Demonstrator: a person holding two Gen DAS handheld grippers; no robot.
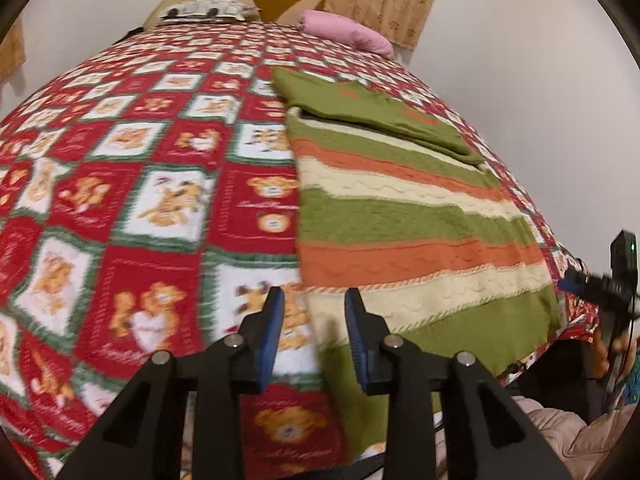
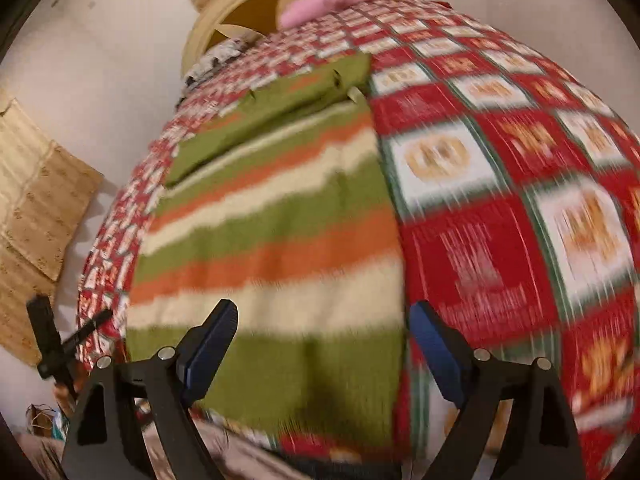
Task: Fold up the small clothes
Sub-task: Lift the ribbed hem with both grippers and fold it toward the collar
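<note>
No text can be read in either view. The red squares of the bedspread [image 1: 120, 200] carry lines of pale script under the bear faces, at about nine o'clock from the striped knit [image 1: 400, 216], but blur leaves them illegible. In the right wrist view the same script [image 2: 480, 264] is smeared to streaks.

chunky knitted wool sweater [image 1: 408, 216] with raised cable ribs ahead of the jaws, fuzzy fleece blanket [image 1: 140, 184] beneath, matt black plastic left gripper [image 1: 314, 336] with blue rubbery pads [image 1: 270, 344], shiny metal pins, smooth pink cloth pillow [image 1: 348, 32] far beyond
</note>
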